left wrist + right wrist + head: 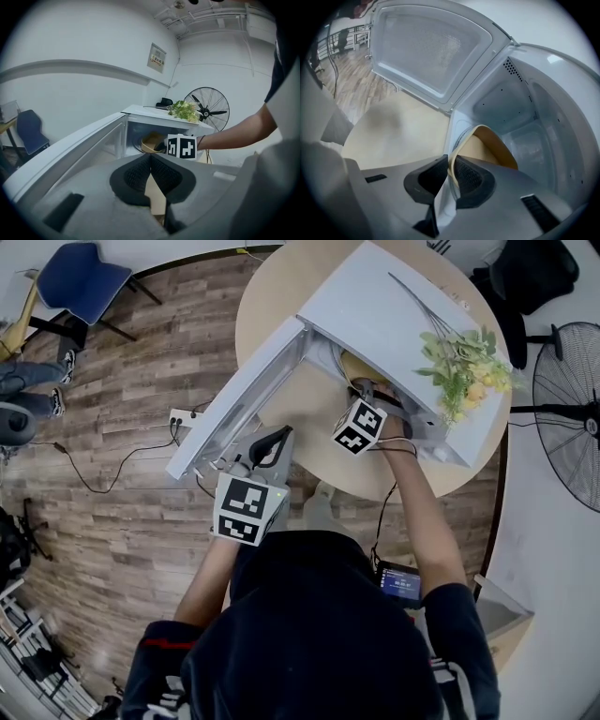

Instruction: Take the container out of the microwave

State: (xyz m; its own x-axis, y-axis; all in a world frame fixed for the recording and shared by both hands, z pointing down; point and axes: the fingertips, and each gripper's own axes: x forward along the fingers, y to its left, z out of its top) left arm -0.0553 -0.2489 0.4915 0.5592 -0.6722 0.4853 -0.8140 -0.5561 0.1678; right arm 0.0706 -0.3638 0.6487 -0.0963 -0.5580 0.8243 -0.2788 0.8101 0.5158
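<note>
A white microwave (375,306) stands on a round table (272,296) with its door (239,399) swung open to the left. Inside lies a tan container (494,147), tilted, also seen in the head view (354,367) and the left gripper view (151,143). My right gripper (451,161) reaches into the oven's mouth (361,390) and is shut on the container's near rim, which runs up between the pads. My left gripper (150,158) hangs outside by the lower end of the door (278,435), its jaws shut with nothing in them.
A bunch of artificial flowers (464,362) lies on top of the microwave. A standing fan (572,418) is to the right, a blue chair (82,277) at the far left, and a power strip (180,416) with cables on the wood floor.
</note>
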